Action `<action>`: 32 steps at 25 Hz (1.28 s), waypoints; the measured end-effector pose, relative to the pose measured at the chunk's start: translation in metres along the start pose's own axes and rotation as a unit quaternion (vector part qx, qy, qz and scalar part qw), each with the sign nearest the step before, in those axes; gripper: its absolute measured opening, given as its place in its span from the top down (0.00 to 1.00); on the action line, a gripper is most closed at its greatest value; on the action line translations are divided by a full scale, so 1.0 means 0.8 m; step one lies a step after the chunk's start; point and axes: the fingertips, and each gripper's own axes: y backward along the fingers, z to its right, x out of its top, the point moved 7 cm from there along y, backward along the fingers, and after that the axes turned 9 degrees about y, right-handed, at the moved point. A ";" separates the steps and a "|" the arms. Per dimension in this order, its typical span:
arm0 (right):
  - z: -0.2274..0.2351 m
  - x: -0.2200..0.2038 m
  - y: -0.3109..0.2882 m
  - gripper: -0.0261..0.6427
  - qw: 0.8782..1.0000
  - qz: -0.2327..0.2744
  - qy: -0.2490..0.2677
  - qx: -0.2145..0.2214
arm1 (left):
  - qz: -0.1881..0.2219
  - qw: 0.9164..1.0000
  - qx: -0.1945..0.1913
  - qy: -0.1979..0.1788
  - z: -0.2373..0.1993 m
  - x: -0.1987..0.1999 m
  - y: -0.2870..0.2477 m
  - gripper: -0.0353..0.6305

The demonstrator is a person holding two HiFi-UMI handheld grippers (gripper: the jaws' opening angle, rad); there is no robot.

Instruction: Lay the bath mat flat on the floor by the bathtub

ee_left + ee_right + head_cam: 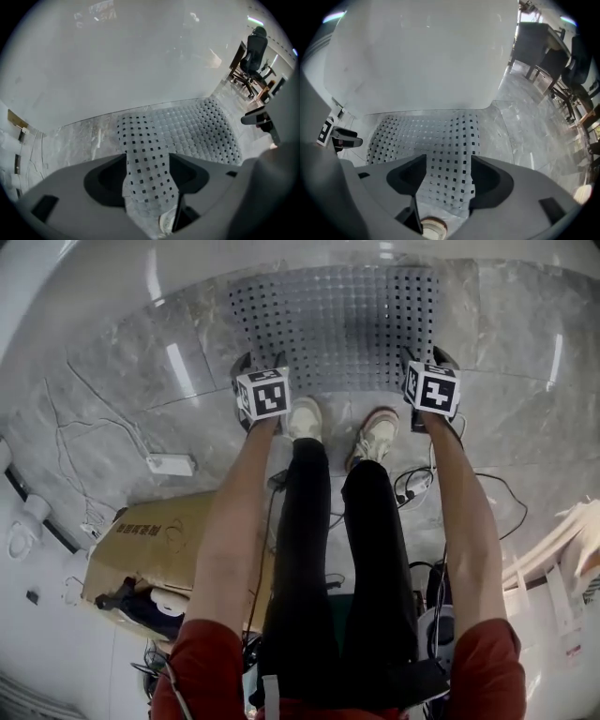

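Hovering over laid bath mat [337,324], nothing gripped.
Left gripper [147,164] and right gripper [449,165]: jaws wide apart above mat's near corners. Mat flat at floor [141,381] edge by bathtub [417,56]. Hazard: shoes [305,418] beside near edge could scuff it askew.

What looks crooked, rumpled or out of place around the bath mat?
Nothing odd about the bath mat: it lies flat, its far edge along the bathtub, the left tongs and right tongs open above its near corners. The only mess is loose cables and a power strip behind the person's shoes.
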 end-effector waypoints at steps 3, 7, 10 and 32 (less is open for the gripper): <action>-0.012 0.009 0.035 0.53 1.000 0.001 -0.018 0.003 | 0.002 1.000 -0.013 -0.003 0.018 0.013 0.035 0.53; -0.039 0.011 0.087 0.53 0.999 -0.006 -0.045 0.016 | -0.008 0.999 -0.028 0.020 0.035 0.016 0.089 0.53; -0.057 0.017 0.128 0.53 0.997 -0.004 -0.068 0.026 | -0.008 0.998 -0.038 0.043 0.044 0.021 0.133 0.53; -0.116 0.213 0.580 0.53 0.965 0.243 -0.069 0.067 | 0.202 0.968 -0.104 0.103 0.082 0.138 0.590 0.53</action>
